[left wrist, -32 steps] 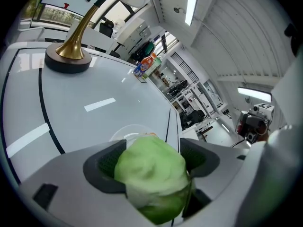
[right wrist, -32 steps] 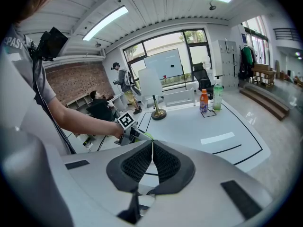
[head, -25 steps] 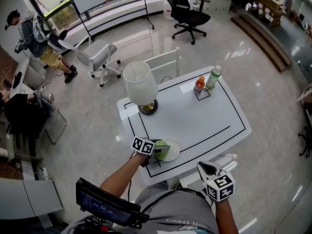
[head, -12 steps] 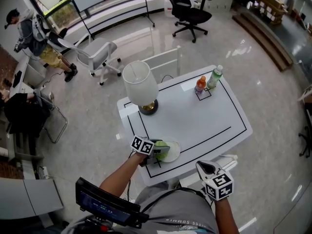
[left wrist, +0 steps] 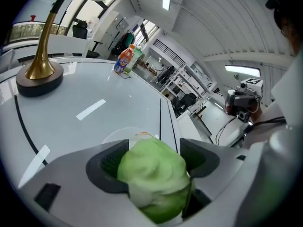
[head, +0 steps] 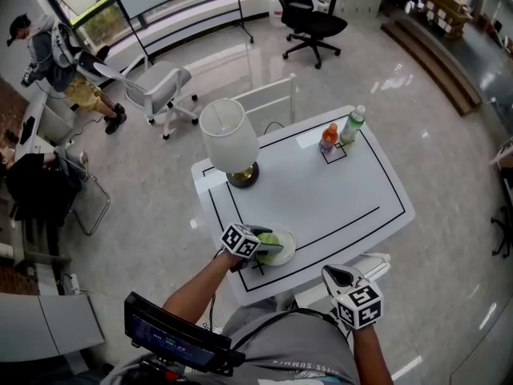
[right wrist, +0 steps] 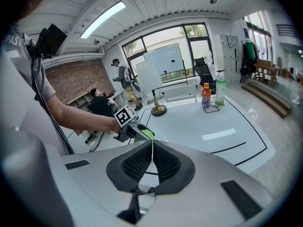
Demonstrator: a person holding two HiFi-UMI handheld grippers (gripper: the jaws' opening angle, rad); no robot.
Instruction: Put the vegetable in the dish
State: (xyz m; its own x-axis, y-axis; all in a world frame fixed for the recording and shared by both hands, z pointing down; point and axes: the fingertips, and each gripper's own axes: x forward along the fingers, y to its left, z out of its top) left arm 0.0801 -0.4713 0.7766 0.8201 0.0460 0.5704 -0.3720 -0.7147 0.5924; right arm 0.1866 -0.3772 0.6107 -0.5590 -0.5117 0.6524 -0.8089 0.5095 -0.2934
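Note:
A pale green leafy vegetable (left wrist: 152,174) sits clamped between the jaws of my left gripper (left wrist: 154,161). In the head view that left gripper (head: 263,248) hovers over a small white dish (head: 289,242) near the table's front left corner, and the vegetable (head: 268,240) is above the dish's left half. Just ahead of the jaws, the dish's rim (left wrist: 112,133) shows faintly. My right gripper (head: 340,277) hangs off the table's front edge, and its jaws (right wrist: 151,161) are shut with nothing between them.
A lamp with a white shade (head: 229,139) on a brass base stands at the table's back left. An orange bottle (head: 328,139) and a green bottle (head: 351,125) stand at the back right. Office chairs (head: 160,91) and a person (head: 56,54) are beyond the table.
My left gripper has shifted slightly right with the vegetable, further over the dish. The right gripper has stayed put.

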